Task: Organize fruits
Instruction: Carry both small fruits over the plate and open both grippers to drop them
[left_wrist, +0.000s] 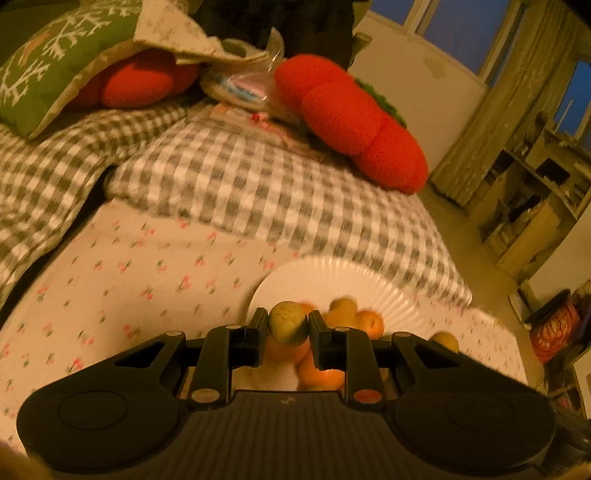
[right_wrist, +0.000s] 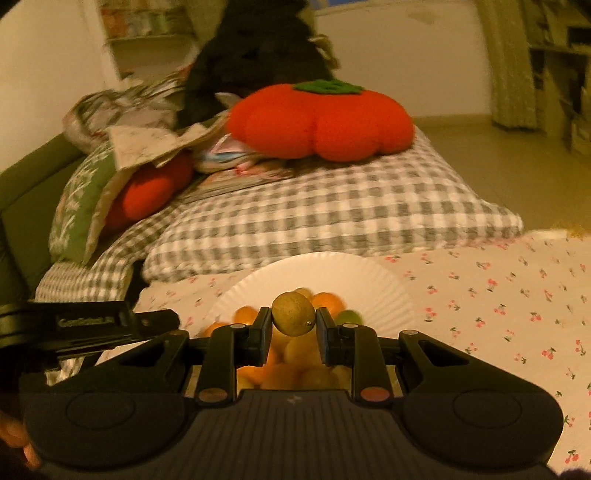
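In the left wrist view my left gripper is shut on a small yellow-green round fruit, held above a white ridged paper plate. Oranges and yellowish fruits lie in a pile on the plate below. In the right wrist view my right gripper is shut on a brownish-green round fruit, over the same paper plate with its pile of orange fruits and a green one. The left gripper's black body shows at the left edge.
The plate rests on a bed sheet printed with cherries. Behind it lie a grey checked quilt, red tomato-shaped cushions, a green cushion and papers. Floor and shelves are to the right.
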